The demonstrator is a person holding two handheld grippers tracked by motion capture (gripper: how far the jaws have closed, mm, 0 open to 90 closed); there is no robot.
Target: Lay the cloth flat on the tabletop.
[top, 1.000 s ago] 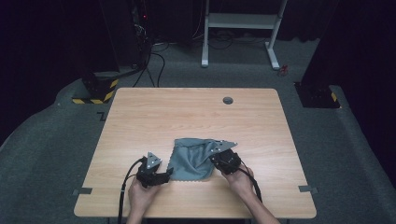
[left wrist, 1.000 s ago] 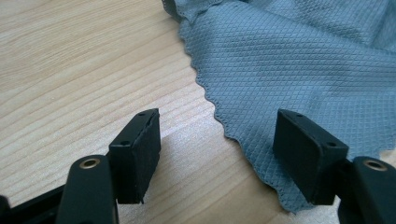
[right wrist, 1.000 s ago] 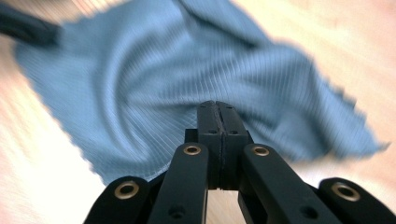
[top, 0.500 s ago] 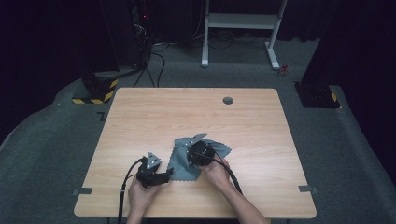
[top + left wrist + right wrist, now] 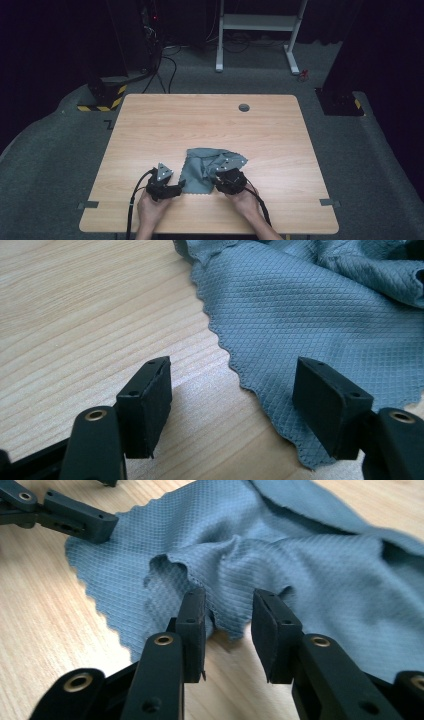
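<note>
A grey-blue textured cloth (image 5: 200, 167) lies rumpled on the wooden table (image 5: 200, 125) near its front edge, its right part folded over itself. My left gripper (image 5: 179, 188) rests at the cloth's near-left corner. In the left gripper view its jaws (image 5: 232, 370) stand open, the scalloped cloth (image 5: 310, 310) edge flat on the wood between them, untouched. My right gripper (image 5: 226, 176) is at the cloth's near-right side. Its jaws (image 5: 227, 600) have just been opening; a raised fold of cloth (image 5: 220, 570) sits between them, against one pad and free of the other.
A small round grommet (image 5: 244, 107) sits in the table's far side. Bare wood lies beyond and beside the cloth. Behind the table stand a white frame (image 5: 260, 30) and dark equipment with cables (image 5: 150, 55) on grey carpet.
The right gripper carried the cloth's right corner leftward over the cloth, then drew back toward the near edge and lower, with its jaws parted. The cloth is now folded narrower. The left gripper stayed put.
</note>
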